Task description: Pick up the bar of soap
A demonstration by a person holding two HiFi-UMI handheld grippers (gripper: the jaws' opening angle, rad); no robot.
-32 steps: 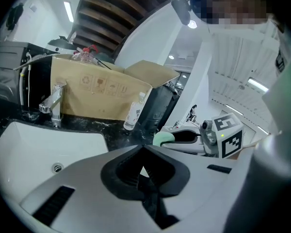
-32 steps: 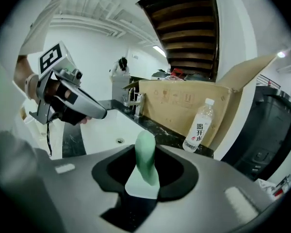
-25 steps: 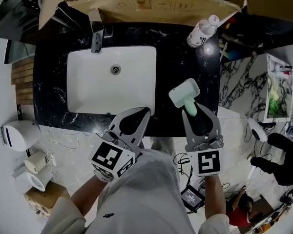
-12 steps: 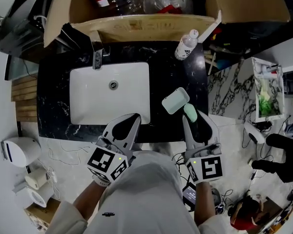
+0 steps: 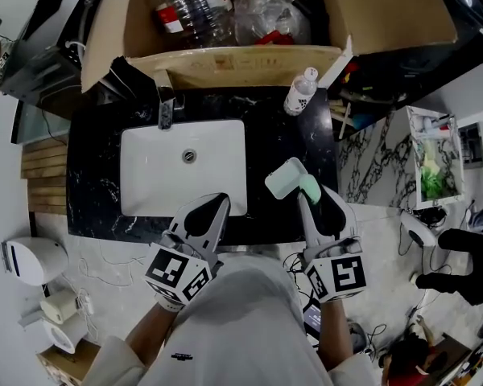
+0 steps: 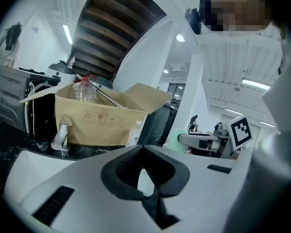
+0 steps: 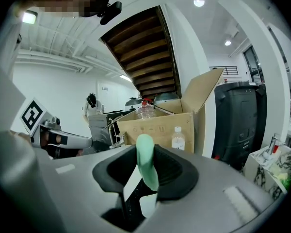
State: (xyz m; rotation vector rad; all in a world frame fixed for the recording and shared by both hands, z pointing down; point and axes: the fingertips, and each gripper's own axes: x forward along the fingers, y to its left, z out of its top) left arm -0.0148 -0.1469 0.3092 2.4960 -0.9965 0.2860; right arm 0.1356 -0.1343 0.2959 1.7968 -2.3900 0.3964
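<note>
A pale green bar of soap (image 5: 310, 186) (image 7: 146, 166) stands on edge between the jaws of my right gripper (image 5: 314, 193) (image 7: 146, 174), which is shut on it and held up off the black counter (image 5: 282, 139). In the head view the soap shows just right of the mint soap dish (image 5: 282, 178), which lies on the counter right of the sink. My left gripper (image 5: 217, 202) (image 6: 146, 178) hovers over the sink's front edge with its jaws shut and nothing in them.
A white sink (image 5: 145, 175) with a chrome faucet (image 5: 166, 111) is set into the counter. A small plastic bottle (image 5: 299, 92) stands at the back right. Behind it an open cardboard box (image 5: 249, 64) holds several empty bottles. Clutter and a marbled surface (image 5: 370, 163) lie to the right.
The head camera has shifted, so the counter sits lower and smaller in view and more of the box shows. The right gripper still grips the soap beside the dish; the left stays shut.
</note>
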